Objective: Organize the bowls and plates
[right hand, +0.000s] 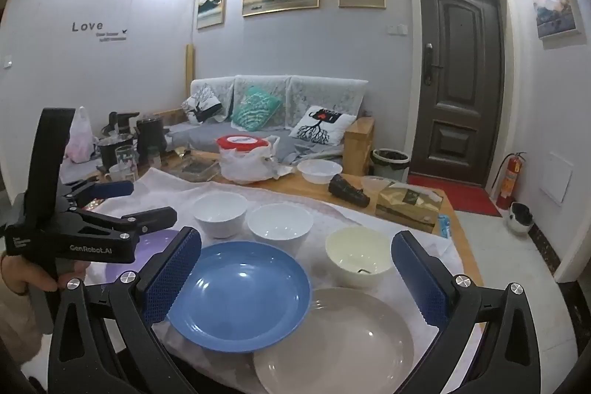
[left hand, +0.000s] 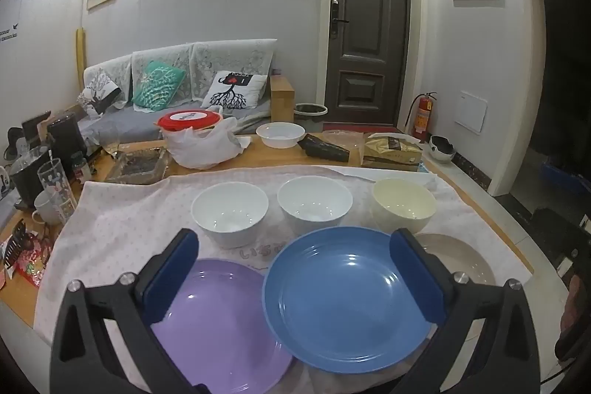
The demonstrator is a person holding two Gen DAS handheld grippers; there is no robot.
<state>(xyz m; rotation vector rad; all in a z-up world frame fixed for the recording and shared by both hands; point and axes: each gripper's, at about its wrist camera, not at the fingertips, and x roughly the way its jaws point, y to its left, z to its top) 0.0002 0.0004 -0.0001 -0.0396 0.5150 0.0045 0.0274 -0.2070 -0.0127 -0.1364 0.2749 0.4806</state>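
Observation:
On a pale dotted cloth [left hand: 122, 228] lie a purple plate [left hand: 221, 327], a blue plate [left hand: 347, 298] and a beige plate [left hand: 465, 257] in a front row. Behind them stand two white bowls [left hand: 231, 211] [left hand: 314, 204] and a cream bowl [left hand: 402, 204]. My left gripper [left hand: 295, 246] is open and empty, held above the purple and blue plates. My right gripper [right hand: 295, 246] is open and empty above the blue plate [right hand: 240, 294] and beige plate [right hand: 332, 338]. The left gripper [right hand: 147, 200] shows at the left of the right wrist view, over the purple plate [right hand: 155, 242].
The far table edge holds a red-lidded container in a plastic bag [left hand: 195, 135], a white bowl [left hand: 280, 133], a glass tray [left hand: 136, 165], a tissue box [left hand: 391, 150], glasses and mugs [left hand: 55, 187] and kettles [left hand: 62, 135]. A sofa stands behind.

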